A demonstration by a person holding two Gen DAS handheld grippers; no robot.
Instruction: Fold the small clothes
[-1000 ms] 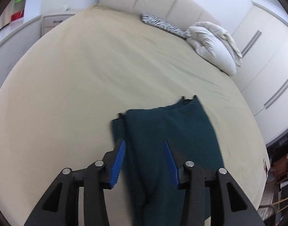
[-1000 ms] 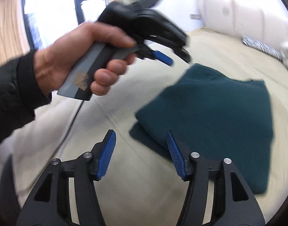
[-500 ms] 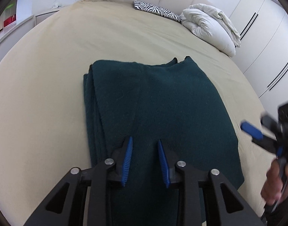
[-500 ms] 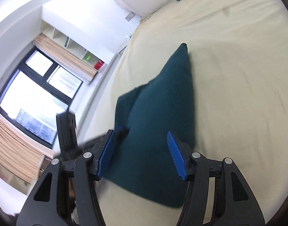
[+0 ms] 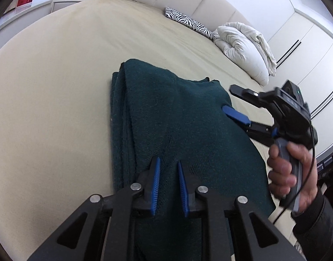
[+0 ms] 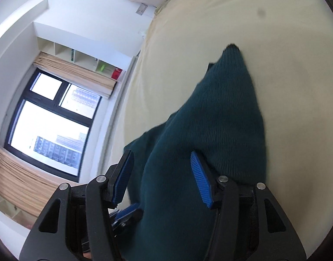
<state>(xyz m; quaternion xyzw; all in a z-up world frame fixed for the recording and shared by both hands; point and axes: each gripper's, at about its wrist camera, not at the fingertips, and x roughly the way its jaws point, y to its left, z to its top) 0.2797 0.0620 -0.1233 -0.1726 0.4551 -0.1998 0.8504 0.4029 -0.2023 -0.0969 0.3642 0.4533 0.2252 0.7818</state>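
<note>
Green knit [image 5: 184, 130] folded on beige bed [image 5: 57, 87]; window [image 6: 51, 128] beyond.

Right gripper [image 5: 232, 102] newly astride sweater [image 5: 177, 134]

Bright, even daylight fills both views, coming from the overexposed window [image 6: 51, 128]. Shadows are faint. Fisheye bending curves the edges, with dark corners. The sweater [image 6: 221, 130] is slightly motion-blurred in the right view.
</note>
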